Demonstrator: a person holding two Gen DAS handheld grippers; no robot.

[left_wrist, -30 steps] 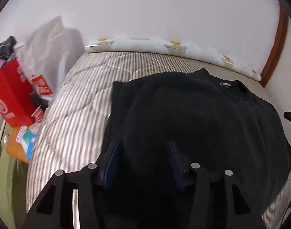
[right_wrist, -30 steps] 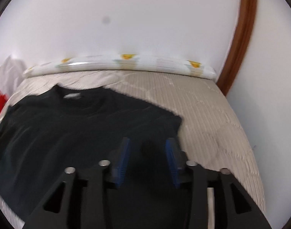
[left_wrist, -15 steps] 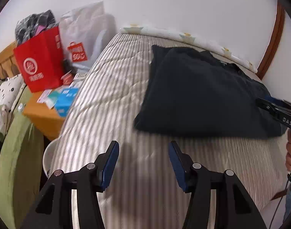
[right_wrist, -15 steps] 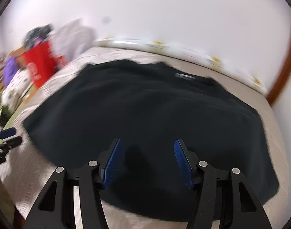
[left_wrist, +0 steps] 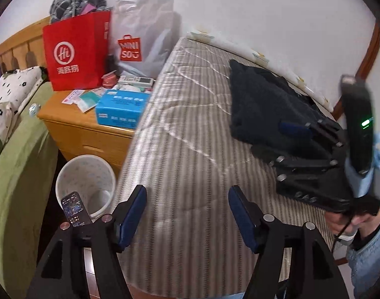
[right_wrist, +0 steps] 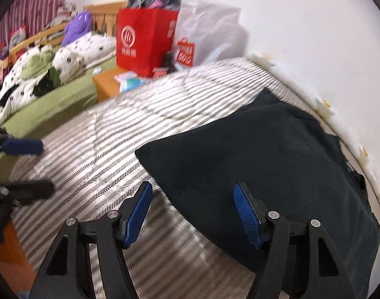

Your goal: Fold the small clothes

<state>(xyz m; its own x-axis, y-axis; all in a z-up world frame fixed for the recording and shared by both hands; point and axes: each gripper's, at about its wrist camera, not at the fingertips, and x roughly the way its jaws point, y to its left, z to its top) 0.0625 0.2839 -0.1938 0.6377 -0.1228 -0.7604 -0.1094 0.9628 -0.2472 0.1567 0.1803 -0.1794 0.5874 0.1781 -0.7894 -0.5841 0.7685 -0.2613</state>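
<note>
A black folded garment (left_wrist: 259, 99) lies on the striped bed cover (left_wrist: 190, 149), toward the wall side; it also shows in the right wrist view (right_wrist: 264, 154). My left gripper (left_wrist: 187, 211) is open and empty over the near part of the bed, away from the garment. My right gripper (right_wrist: 192, 211) is open and empty, hovering over the garment's near left edge. The right gripper also shows in the left wrist view (left_wrist: 297, 134), over the garment. The left gripper's fingers (right_wrist: 23, 147) show at the left edge of the right wrist view.
A wooden nightstand (left_wrist: 72, 124) left of the bed holds a red paper bag (left_wrist: 75, 52), a grey plastic bag (left_wrist: 140, 35) and a blue box (left_wrist: 120, 109). A white bin (left_wrist: 85, 177) and a phone (left_wrist: 74, 206) sit below. A green bed (right_wrist: 52, 94) lies beyond.
Both grippers have let go of the black garment, pulled back and swung left. The garment now lies folded on the bed. Both grippers stand wider open.
</note>
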